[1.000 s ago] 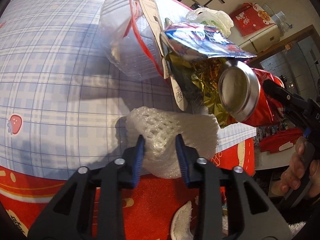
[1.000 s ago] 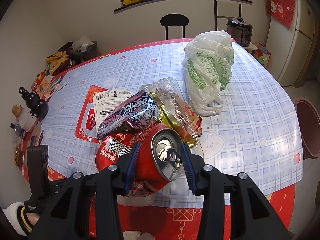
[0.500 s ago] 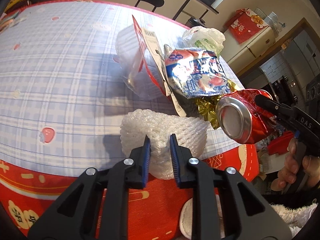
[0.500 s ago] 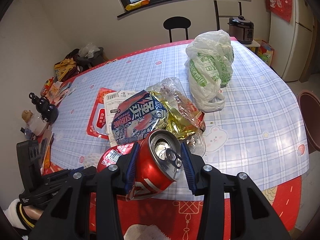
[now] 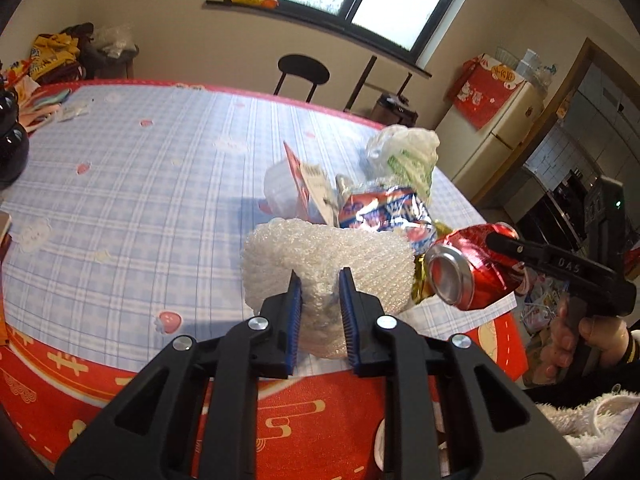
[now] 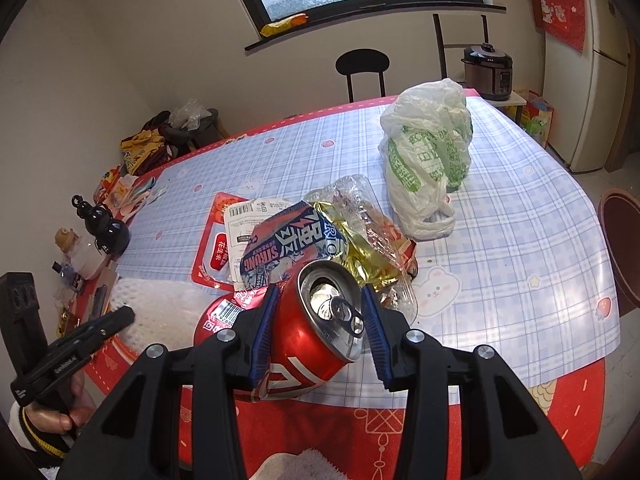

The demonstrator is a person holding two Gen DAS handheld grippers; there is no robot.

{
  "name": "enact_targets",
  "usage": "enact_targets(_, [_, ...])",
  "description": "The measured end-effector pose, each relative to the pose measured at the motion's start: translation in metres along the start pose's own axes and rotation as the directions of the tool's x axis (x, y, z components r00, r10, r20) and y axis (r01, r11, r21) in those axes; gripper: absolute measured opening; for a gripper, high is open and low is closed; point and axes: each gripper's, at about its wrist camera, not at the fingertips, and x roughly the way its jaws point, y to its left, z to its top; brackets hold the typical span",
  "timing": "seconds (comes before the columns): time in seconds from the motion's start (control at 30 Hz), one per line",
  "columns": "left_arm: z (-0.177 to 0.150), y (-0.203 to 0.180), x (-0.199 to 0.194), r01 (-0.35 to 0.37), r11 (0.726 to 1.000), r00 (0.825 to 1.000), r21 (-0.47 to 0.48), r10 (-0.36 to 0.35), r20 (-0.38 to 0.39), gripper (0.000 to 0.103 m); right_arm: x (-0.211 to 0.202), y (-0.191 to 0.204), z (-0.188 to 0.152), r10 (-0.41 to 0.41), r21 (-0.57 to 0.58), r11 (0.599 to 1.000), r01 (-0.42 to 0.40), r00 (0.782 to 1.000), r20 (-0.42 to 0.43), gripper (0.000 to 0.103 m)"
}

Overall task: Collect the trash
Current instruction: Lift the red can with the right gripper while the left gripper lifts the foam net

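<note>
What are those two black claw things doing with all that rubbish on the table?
A person is picking up trash with a gripper in each hand. The left gripper is pinching a white foam net, and the right gripper is clamped on a dented red can. Both pieces are held at the near edge of the table. Wrappers and a white plastic bag lie on the checked cloth, not yet collected.
</note>
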Motion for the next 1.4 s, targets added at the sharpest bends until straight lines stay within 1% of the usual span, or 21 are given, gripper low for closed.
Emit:
enact_targets(0.13, [0.01,-0.001,-0.016,0.012,1.0,0.998,0.002,-0.012,0.056,0.022,-0.003,0.003,0.003,-0.006,-0.005,1.0,0.006,1.0,0.019,0.041])
enact_targets(0.37, [0.03,-0.003,-0.028,0.059,0.998,0.993,0.014,-0.06,0.101,0.022,-0.017,0.012,0.014,-0.023,-0.004,1.0,0.023,0.996,0.082,0.041])
enact_targets(0.5, [0.044,-0.004,-0.031,0.093,0.995,0.989,0.041,-0.097,0.107,0.022,-0.025,0.012,0.02,-0.043,0.026,0.999,0.04,0.992,0.121,0.041])
enact_targets(0.63, [0.058,-0.01,-0.026,0.137,0.988,0.984,0.073,-0.144,0.102,0.022,-0.031,0.004,0.026,-0.096,0.055,0.995,0.088,0.984,0.151,0.041])
enact_targets(0.73, [0.066,-0.023,-0.019,0.157,0.982,0.981,0.106,-0.167,0.094,0.022,-0.039,-0.01,0.028,-0.124,0.085,0.99,0.111,0.978,0.168,0.041])
enact_targets(0.83, [0.07,-0.041,-0.012,0.167,0.978,0.98,0.123,-0.179,0.092,0.022,-0.047,-0.028,0.03,-0.128,0.101,0.989,0.112,0.976,0.176,0.041])
enact_targets(0.87, [0.071,-0.049,-0.009,0.168,0.978,0.979,0.127,-0.181,0.097,0.022,-0.049,-0.037,0.031,-0.128,0.109,0.988,0.109,0.975,0.18,0.039])
enact_targets(0.9, [0.071,-0.057,-0.007,0.166,0.978,0.978,0.129,-0.18,0.103,0.022,-0.05,-0.047,0.034,-0.126,0.116,0.988,0.106,0.975,0.182,0.03])
enact_targets(0.93, [0.072,-0.065,-0.004,0.163,0.978,0.978,0.128,-0.177,0.109,0.022,-0.05,-0.056,0.036,-0.122,0.122,0.987,0.101,0.976,0.18,0.028])
enact_targets(1.0, [0.071,-0.082,0.003,0.153,0.98,0.979,0.124,-0.167,0.118,0.022,-0.05,-0.079,0.042,-0.101,0.128,0.989,0.079,0.979,0.176,0.027])
enact_targets(1.07, [0.071,-0.101,0.014,0.13,0.987,0.983,0.099,-0.142,0.12,0.022,-0.048,-0.1,0.046,-0.084,0.115,0.991,0.067,0.984,0.158,0.024])
enact_targets(1.1, [0.071,-0.112,0.02,0.127,0.989,0.984,0.08,-0.136,0.118,0.022,-0.045,-0.112,0.049,-0.07,0.117,0.992,0.053,0.987,0.143,0.004])
enact_targets(1.13, [0.072,-0.121,0.022,0.13,0.989,0.983,0.069,-0.138,0.121,0.022,-0.043,-0.121,0.051,-0.051,0.125,0.992,0.035,0.99,0.13,0.002])
enact_targets(1.17, [0.072,-0.133,0.026,0.126,0.99,0.982,0.066,-0.133,0.13,0.022,-0.04,-0.132,0.054,-0.026,0.127,0.992,0.011,0.992,0.123,0.002])
enact_targets(1.27, [0.071,-0.161,0.033,0.085,0.994,0.985,0.062,-0.093,0.145,0.022,-0.029,-0.157,0.059,0.001,0.11,0.994,-0.011,0.996,0.086,0.002])
enact_targets(1.33, [0.066,-0.176,0.037,0.072,0.996,0.987,0.051,-0.079,0.142,0.022,-0.022,-0.177,0.06,0.033,0.116,0.993,-0.037,0.999,0.037,0.003])
enact_targets(1.37, [0.064,-0.181,0.038,0.063,0.997,0.987,0.052,-0.07,0.142,0.022,-0.019,-0.183,0.06,0.031,0.103,0.994,-0.032,0.999,0.012,0.004])
enact_targets(1.4, [0.061,-0.185,0.04,0.057,0.997,0.988,0.049,-0.063,0.139,0.022,-0.014,-0.189,0.057,0.035,0.082,0.996,-0.032,0.999,-0.03,0.007])
